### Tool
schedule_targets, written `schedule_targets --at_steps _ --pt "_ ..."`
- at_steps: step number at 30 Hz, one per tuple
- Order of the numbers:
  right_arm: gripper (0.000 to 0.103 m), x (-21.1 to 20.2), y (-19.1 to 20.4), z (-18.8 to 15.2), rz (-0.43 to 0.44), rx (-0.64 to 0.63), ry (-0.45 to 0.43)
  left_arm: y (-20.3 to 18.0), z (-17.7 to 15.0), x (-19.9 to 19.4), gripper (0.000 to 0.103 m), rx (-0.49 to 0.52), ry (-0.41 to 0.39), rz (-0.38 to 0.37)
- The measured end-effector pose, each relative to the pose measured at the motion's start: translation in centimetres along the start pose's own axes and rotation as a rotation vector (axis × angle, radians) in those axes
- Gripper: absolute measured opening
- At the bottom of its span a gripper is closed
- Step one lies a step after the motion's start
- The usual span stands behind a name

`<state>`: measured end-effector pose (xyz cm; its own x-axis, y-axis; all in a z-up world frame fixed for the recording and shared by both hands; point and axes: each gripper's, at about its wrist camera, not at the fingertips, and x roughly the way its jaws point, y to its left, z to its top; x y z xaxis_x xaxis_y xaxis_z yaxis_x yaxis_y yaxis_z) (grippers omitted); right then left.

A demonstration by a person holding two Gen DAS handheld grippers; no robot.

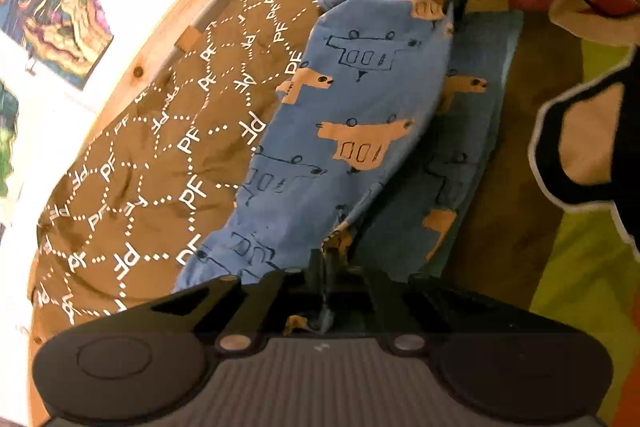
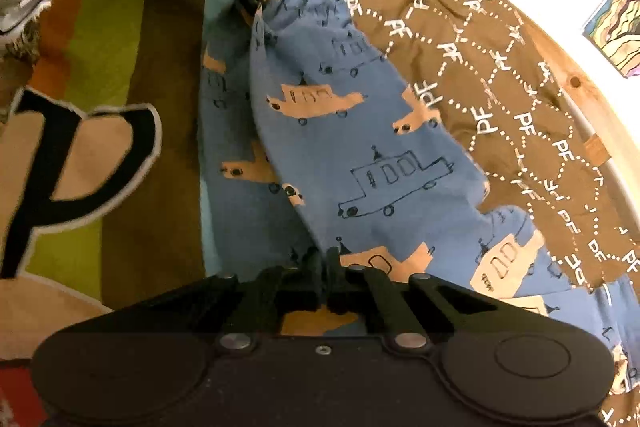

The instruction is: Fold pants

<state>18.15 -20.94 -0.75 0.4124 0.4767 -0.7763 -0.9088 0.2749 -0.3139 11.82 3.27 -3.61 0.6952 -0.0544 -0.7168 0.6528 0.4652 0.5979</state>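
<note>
Pants point(image 1: 360, 95) stretch, pinched between both claws.

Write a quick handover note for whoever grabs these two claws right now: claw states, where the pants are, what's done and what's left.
Left claw: shut on an edge of the blue cotton pants with tan and outlined vehicle prints.
Right claw: shut on another edge of the same pants, at the opposite end.
Pants: lifted along one edge between both claws, draping over the brown bedspread printed with white dotted lines and PF letters; a lower layer lies flat beside it.
Done: both edges gripped, fold apparently under way.
Left: probably lay the lifted layer over, release, finish the fold.
</note>
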Motion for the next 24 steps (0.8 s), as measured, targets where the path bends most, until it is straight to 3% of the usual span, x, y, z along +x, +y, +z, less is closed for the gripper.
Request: schedule_targets --at_steps 4,10,13,15,17,19,21,24 --pt "0.0 -1.7 1.2 0.3 0.031 -0.012 -0.024 0.3 -0.6 -0.3 0.0 0.056 0.016 0.003" --pt "0.0 -0.5 3.9 0.7 0.072 -0.045 -0.001 -1.0 -1.3 0.0 0.0 0.162 0.035 0.017" --pt "0.001 0.3 4.8 0.5 0.055 -0.075 0.02 -1.3 -1.6 0.3 0.0 0.154 0.05 0.002" --pt "0.002 0.6 4.9 0.4 0.046 -0.067 0.022 -1.1 -1.7 0.3 0.007 0.135 0.053 0.0" --pt "0.01 0.6 4.8 0.3 0.04 -0.055 0.018 -0.7 -1.9 -0.2 0.02 0.095 0.039 -0.001" --pt "0.024 0.4 4.7 0.2 0.042 -0.045 0.014 0.1 -2.1 -0.9 0.027 0.021 0.034 -0.015" --pt "0.043 0.0 4.4 0.0 0.037 -0.027 -0.003 1.3 -2.5 -1.6 0.027 -0.096 0.036 -0.018" --pt "0.055 -1.2 3.7 -0.4 0.0 0.016 -0.043 3.5 -3.3 -2.4 0.027 -0.315 0.045 -0.006"
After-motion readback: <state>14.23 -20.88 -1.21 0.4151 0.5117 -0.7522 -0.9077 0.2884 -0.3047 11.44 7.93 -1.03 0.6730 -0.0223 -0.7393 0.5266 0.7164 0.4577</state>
